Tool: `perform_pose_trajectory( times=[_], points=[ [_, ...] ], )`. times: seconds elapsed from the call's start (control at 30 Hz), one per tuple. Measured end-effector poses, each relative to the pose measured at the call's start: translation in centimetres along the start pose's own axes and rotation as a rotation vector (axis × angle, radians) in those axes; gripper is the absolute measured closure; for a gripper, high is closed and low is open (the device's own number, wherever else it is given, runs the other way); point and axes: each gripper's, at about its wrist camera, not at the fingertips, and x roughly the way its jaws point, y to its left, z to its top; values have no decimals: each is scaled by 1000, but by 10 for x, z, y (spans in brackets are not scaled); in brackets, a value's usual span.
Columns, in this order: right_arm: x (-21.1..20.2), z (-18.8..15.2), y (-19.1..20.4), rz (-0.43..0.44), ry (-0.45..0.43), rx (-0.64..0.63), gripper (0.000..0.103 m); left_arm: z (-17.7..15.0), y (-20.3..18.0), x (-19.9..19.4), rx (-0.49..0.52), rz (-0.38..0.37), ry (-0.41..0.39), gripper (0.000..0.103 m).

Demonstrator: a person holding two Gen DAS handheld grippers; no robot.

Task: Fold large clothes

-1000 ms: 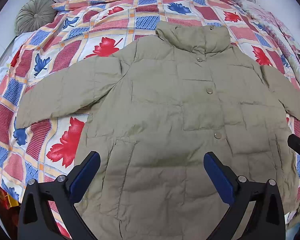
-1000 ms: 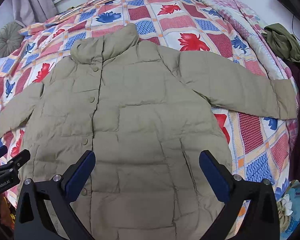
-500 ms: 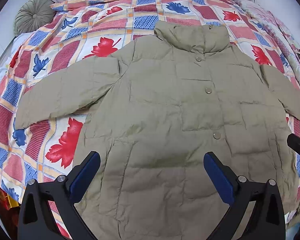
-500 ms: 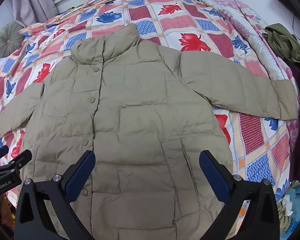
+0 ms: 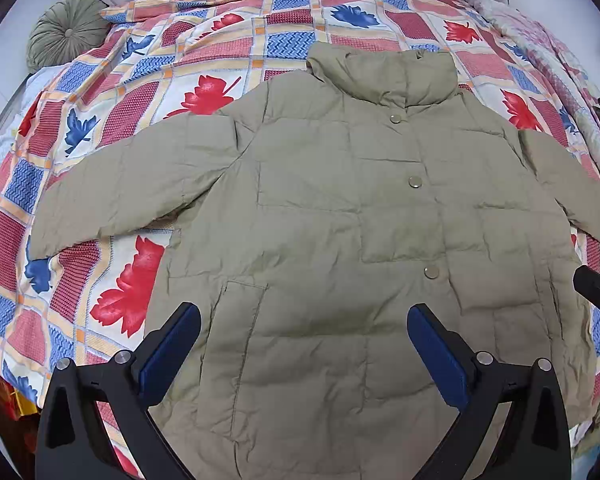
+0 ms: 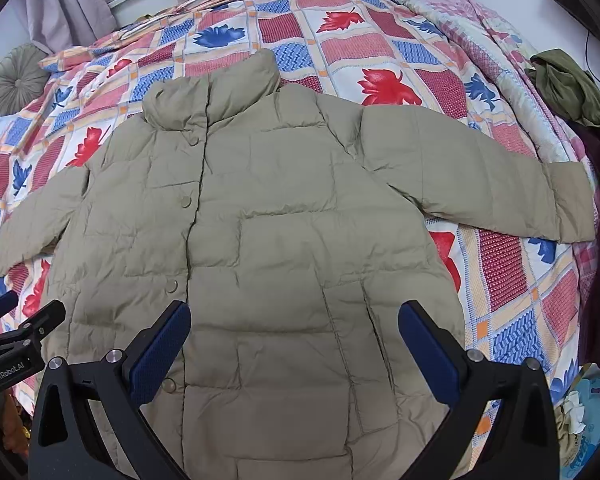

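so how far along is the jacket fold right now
Done: the khaki jacket lies spread flat, front up and snapped shut, on the patchwork quilt, with both sleeves out to the sides.
In hand: nothing. The left gripper and right gripper hover open over the hem.
Left: every fold. The left sleeve and right sleeve are not yet folded in, nor the body.
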Motion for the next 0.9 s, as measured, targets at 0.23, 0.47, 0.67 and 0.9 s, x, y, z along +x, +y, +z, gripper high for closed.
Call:
perform_pose_trajectory(
  times=[0.23, 0.47, 0.67, 0.9],
  points=[
    [0, -1, 0, 4, -1, 0, 0, 3, -3, -1, -2, 0, 0, 0],
    [-1, 0, 1, 8, -1, -2, 0, 3, -3, -2, -2, 0, 0, 0],
    [-1, 0, 3, 8, -4, -2, 0, 3, -2, -3, -3, -1, -1, 0],
    [-1, 0, 4, 11, -4, -2, 0, 1, 0, -4, -5, -2, -2, 0]
  ],
)
